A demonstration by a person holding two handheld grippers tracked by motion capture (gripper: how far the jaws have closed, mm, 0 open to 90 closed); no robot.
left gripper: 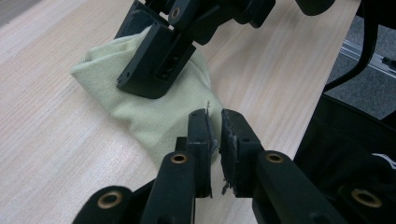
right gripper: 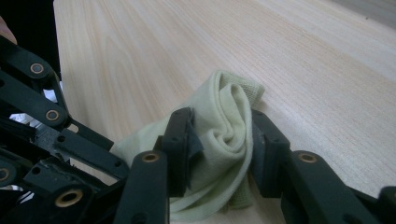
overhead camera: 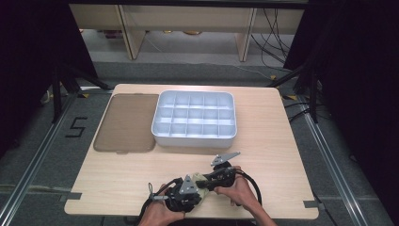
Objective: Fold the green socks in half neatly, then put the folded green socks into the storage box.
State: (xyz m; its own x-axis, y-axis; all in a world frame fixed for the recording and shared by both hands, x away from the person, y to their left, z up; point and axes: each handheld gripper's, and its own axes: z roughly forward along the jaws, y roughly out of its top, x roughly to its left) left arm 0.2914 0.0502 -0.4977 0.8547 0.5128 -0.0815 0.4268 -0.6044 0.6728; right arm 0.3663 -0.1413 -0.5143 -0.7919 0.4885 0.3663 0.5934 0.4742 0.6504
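From the high view, the pale yellow-green knitted cloth (overhead camera: 201, 181) lies bunched at the near edge of the light wooden counter (overhead camera: 263, 127), between the left tool (overhead camera: 190, 194) and the right tool (overhead camera: 207, 181), both held close together by the person's hands. Farther back sit a white plastic tray with many square compartments (overhead camera: 194, 135) and, just beside it on the left, a flat brown translucent lid (overhead camera: 127, 122). In the left gripper view, the left tool (left gripper: 216, 135) is clenched almost fully, its pads pinching a thin edge of the cloth (left gripper: 154, 116) — the right tool's black jaw presses on the cloth farther off. In the right gripper view, the right tool (right gripper: 222, 140) is grasping a thick rolled fold of the cloth (right gripper: 224, 126), the fabric squeezed between both pads, the rest trailing onto the counter (right gripper: 303, 60) — the left tool's black linkage stands at the left.
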